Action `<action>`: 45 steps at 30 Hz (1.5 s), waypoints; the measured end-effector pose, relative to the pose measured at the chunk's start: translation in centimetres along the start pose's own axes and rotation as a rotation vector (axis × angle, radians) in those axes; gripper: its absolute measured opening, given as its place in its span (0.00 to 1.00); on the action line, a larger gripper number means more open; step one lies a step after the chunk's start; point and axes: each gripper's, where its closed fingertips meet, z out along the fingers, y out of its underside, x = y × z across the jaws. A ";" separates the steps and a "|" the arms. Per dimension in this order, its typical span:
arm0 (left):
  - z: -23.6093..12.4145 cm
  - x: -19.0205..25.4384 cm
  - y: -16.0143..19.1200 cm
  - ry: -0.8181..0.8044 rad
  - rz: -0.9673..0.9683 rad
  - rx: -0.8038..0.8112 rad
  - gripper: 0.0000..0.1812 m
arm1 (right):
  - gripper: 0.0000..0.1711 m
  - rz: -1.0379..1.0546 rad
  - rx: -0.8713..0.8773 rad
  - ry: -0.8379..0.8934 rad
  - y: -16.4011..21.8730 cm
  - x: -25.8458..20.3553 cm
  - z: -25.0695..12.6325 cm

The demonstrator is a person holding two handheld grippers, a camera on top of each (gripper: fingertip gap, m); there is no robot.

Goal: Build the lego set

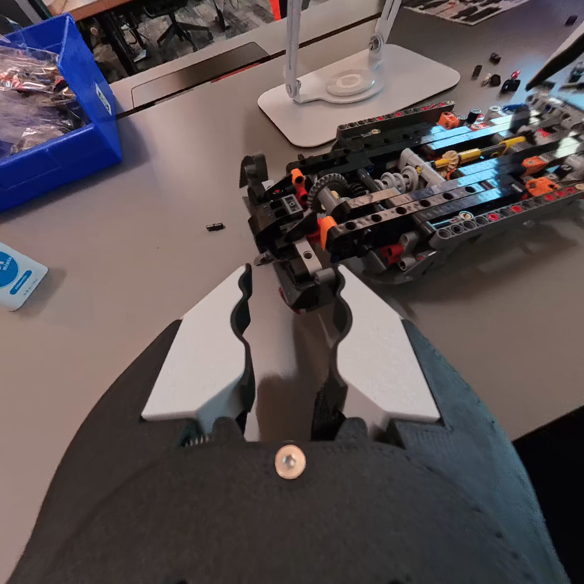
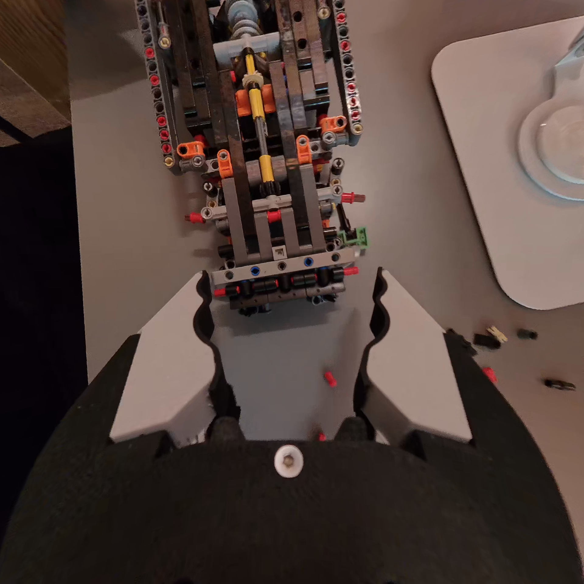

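From the left wrist view, the Lego chassis lies on the grey desk, a long frame of black and grey beams already carrying gears, a yellow axle and orange connectors, so the build looks well underway but far from finished: no body panels or wheels show. The left gripper has its jaws partly spread, the right fingertip touching or just beside the chassis's near end; whether it grips anything I cannot tell. This view alone shows a loose black pin on the desk, a blue bin of bagged parts at the far left, a white-and-blue card and the white stand base. From the right wrist view, the right gripper has its jaws spread wide and empty, flanking the chassis's other end. Only here do a green piece at the frame's side and scattered red pins and black pins appear, parts seemingly still to be fitted.
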 end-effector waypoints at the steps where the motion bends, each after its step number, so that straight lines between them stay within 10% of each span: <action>1: -0.3 0.0 -0.1 0.001 0.002 0.008 0.29 | 0.59 -0.004 0.009 0.013 0.0 0.3 -0.5; 8: -3.1 -1.6 -2.5 -0.048 0.054 0.052 0.36 | 0.55 -0.064 0.139 0.159 -1.2 3.4 -6.3; 13: -3.8 -1.2 -10.9 -0.065 0.134 0.188 0.28 | 0.54 -0.033 0.348 0.371 -4.8 10.6 -14.2; 24: 7.9 7.9 -30.5 0.084 0.392 0.351 0.24 | 0.58 0.145 0.600 0.479 -10.7 28.5 -20.6; 31: 15.6 7.3 -30.8 0.056 0.384 0.231 0.24 | 0.51 0.157 0.608 0.429 -11.8 30.0 -18.5; 45: 16.0 8.1 -30.3 0.067 0.411 0.248 0.19 | 0.36 0.076 0.515 0.606 -11.4 30.0 -19.0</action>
